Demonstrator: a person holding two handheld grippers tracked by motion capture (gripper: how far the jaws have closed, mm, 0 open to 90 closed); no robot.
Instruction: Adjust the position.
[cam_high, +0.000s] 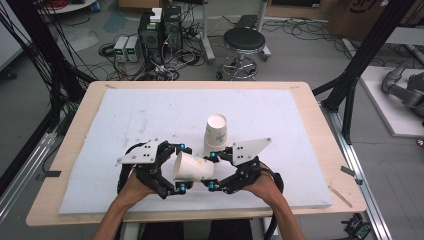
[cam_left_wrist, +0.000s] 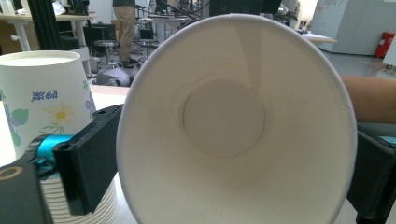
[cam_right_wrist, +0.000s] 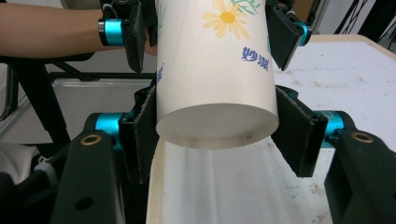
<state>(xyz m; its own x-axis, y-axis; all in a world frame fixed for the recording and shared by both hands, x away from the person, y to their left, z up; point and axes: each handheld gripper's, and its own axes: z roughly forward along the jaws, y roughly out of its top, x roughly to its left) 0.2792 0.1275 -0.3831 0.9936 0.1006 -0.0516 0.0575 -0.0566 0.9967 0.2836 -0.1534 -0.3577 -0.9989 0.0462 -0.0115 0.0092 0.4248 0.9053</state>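
At the lower middle of the high view, a single paper cup (cam_high: 192, 167) lies on its side in the air between two grippers, just in front of the stack of cups (cam_high: 215, 136) that stands upside down on the bench (cam_high: 305, 100). The left gripper (cam_high: 181, 167) has its jaws clenched across the cup's wide rim end, one above and one below in that view; the right gripper (cam_high: 212, 170) is clamped on the narrower base end. My reading is that the cup is being passed or steadied between the two hands, and the next move calls for one gripper to let go cleanly while the other keeps enough squeeze to hold the thin wall without crushing it. The left gripper view looks straight into the cup's open mouth (cam_left_wrist: 233, 126), showing its bare white inside and round bottom, with the stack at the left of the frame (cam_left_wrist: 44, 100) and its layered rims low down. The right gripper view instead gives the outside: the recessed base (cam_right_wrist: 217, 126) between the black pads, the daisy print and blue lettering on the wall, and the other gripper's jaws pinching the far end at the top of the frame.
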